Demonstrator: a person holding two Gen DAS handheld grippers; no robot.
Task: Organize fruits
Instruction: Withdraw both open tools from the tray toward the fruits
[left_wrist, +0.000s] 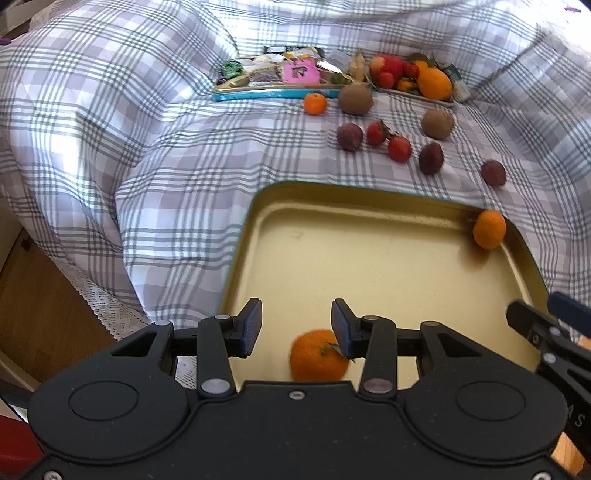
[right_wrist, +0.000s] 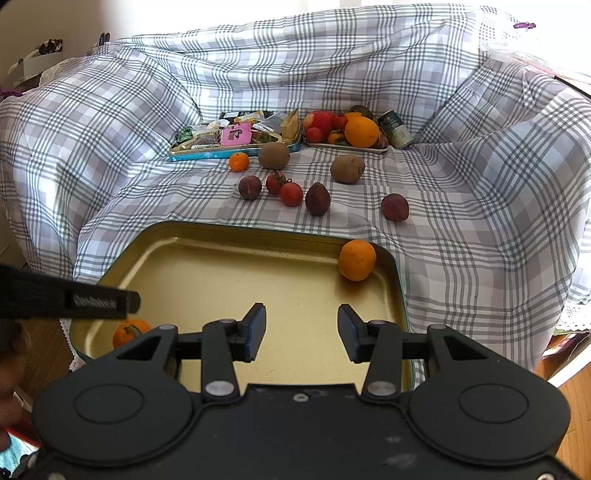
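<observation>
A gold tin tray (left_wrist: 369, 258) (right_wrist: 229, 273) lies on the checked cloth in front of both grippers. A mandarin with a leaf (left_wrist: 318, 355) (right_wrist: 129, 331) lies in its near part, just below and between my open left gripper (left_wrist: 296, 326), blurred. A second orange fruit (left_wrist: 489, 229) (right_wrist: 357, 259) rests in the tray's far right corner. My right gripper (right_wrist: 301, 330) is open and empty above the tray. Loose fruit lies beyond: a small mandarin (right_wrist: 239, 161), two kiwis (right_wrist: 273, 155) (right_wrist: 347, 169), plums (right_wrist: 250, 187) and red fruits (right_wrist: 291, 194).
A blue tin (right_wrist: 221, 153) of wrapped snacks and a white dish (right_wrist: 347, 147) piled with fruit stand at the back, a can (right_wrist: 397, 129) beside them. The cloth rises in folds all round. Wooden floor (left_wrist: 40, 314) shows at the left. The right gripper shows at the left wrist view's edge (left_wrist: 546, 332).
</observation>
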